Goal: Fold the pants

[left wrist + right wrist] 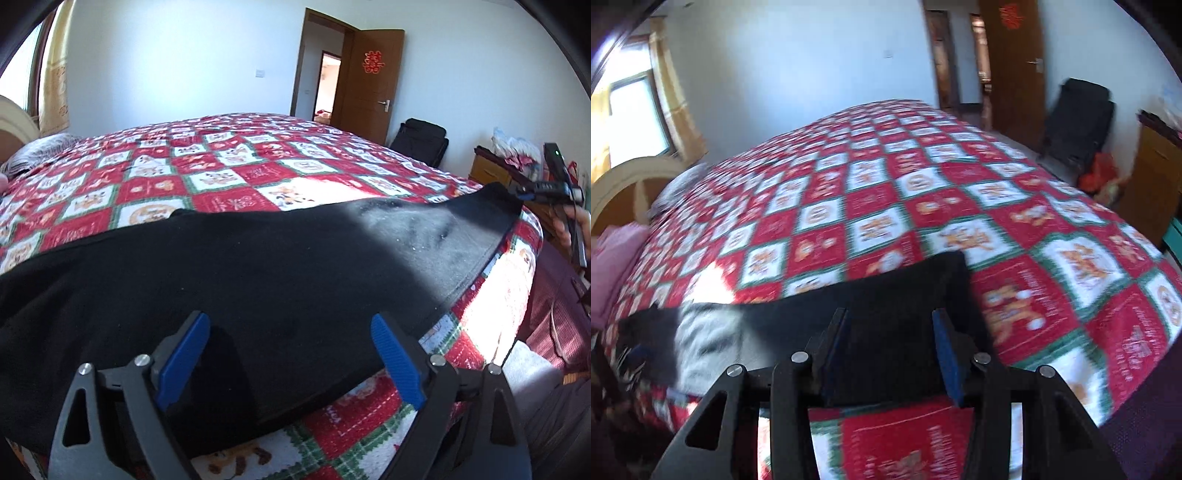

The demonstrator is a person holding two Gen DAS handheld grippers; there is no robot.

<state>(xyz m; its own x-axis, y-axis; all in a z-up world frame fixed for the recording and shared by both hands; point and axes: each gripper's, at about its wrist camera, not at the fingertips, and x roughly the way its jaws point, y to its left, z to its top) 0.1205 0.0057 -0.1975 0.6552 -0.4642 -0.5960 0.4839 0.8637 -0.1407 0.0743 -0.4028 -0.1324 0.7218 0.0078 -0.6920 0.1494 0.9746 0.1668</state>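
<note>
Left wrist view: black pants (258, 266) lie flat along the near edge of the bed (229, 166), one end reaching toward its near right corner. Left gripper (291, 354) gapes wide above the cloth, gripping nothing. Right gripper (892, 354) stands partly open over the other end, cloth between the jaws but not pinched. Judgement: a fold just laid, both ends released. Next move calls for fresh pinches on one end to double the pants over.

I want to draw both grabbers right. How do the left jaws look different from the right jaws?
The left gripper has its jaws spread wide; the right gripper has its jaws closer together. The left one looks sharp, the right one blurry. Both have blue pads, grip nothing, and point at the black pants on the checked quilt.
</note>
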